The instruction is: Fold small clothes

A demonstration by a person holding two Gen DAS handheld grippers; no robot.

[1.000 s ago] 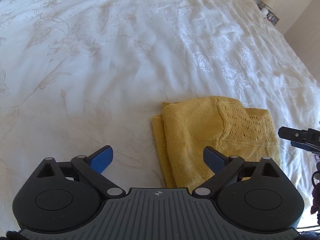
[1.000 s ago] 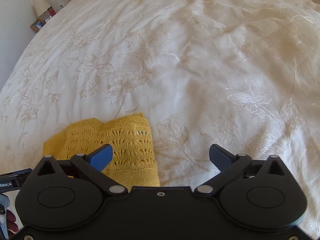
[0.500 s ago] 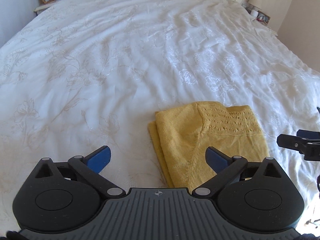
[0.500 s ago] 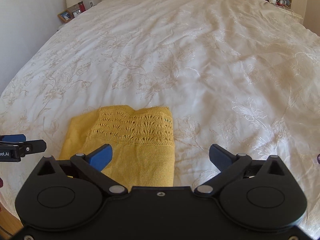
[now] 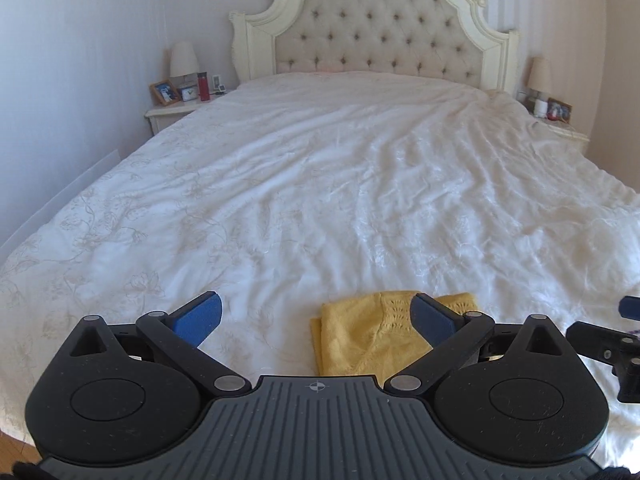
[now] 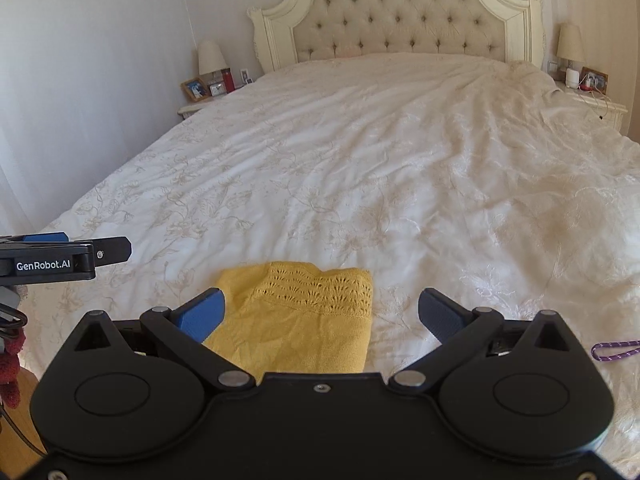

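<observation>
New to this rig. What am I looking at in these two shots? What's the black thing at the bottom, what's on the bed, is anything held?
No robot arm here: a person carries a handheld two-finger gripper in each hand, each with a fisheye camera looking along its fingers. The black shape at the bottom is the gripper itself. One shot is from the left gripper, the other from the right gripper; each glimpses the other at its edge. Both are open and hold nothing. On the white bedspread lies a folded yellow knit garment, near the foot of the bed. A purple cord lies to the right. The headboard and bedside lamps stand behind.
</observation>
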